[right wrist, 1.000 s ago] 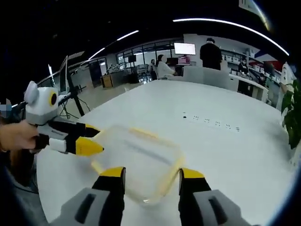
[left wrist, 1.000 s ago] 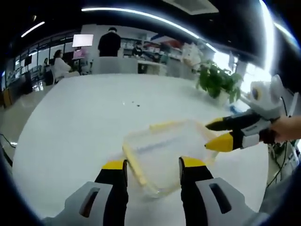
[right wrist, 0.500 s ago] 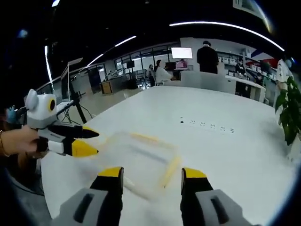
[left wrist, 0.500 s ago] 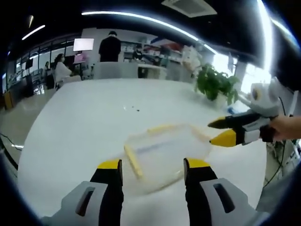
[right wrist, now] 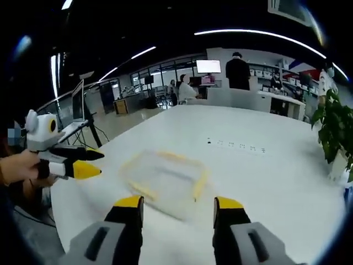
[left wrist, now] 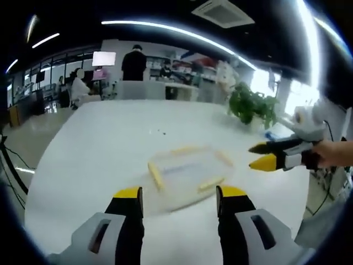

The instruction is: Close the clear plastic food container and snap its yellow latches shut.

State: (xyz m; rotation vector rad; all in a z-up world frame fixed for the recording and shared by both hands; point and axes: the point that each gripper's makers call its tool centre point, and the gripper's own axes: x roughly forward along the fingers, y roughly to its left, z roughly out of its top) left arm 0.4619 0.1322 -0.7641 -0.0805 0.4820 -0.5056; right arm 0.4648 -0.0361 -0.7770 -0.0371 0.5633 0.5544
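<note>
Clear container (left wrist: 185, 175) now farther from both grippers.

The container (left wrist: 185, 178) is clear with yellow latches (left wrist: 155, 175). It sits on a white counter (left wrist: 110, 143). Both tongs (left wrist: 177, 200) have yellow-tipped black jaws.

A clear container (left wrist: 186, 175) lies flat on the white table (left wrist: 110, 143), its lid on, blurred in both views. Yellow latches (left wrist: 155, 175) run along its edges, lying flat against the rim; whether they are snapped shut is unclear
</note>
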